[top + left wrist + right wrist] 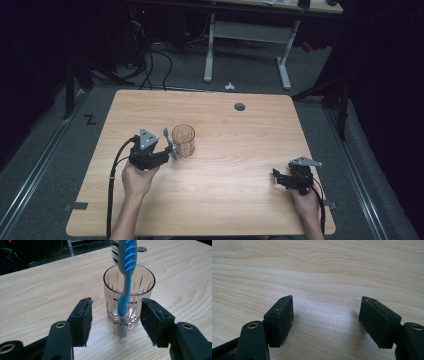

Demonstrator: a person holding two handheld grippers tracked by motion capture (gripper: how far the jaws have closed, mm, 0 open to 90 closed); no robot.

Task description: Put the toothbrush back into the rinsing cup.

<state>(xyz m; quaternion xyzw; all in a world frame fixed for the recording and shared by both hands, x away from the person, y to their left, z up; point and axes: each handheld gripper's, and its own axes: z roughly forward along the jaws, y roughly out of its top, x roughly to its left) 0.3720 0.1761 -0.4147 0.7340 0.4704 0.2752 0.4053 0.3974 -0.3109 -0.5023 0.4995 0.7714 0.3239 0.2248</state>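
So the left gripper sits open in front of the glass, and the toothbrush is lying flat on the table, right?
Not flat: the toothbrush leans against the glass, bristles up, as the left gripper view shows. The left gripper does sit open before it.

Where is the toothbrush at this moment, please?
In the left gripper view, the toothbrush leans against the near side of the glass, its foot on the table between the open left gripper. In the high view it is left of centre.

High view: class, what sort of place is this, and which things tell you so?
Probably a lab or workshop set up for recording: a bare wooden table on grey carpet, cables trailing across the floor behind it, and a white-legged desk beyond.
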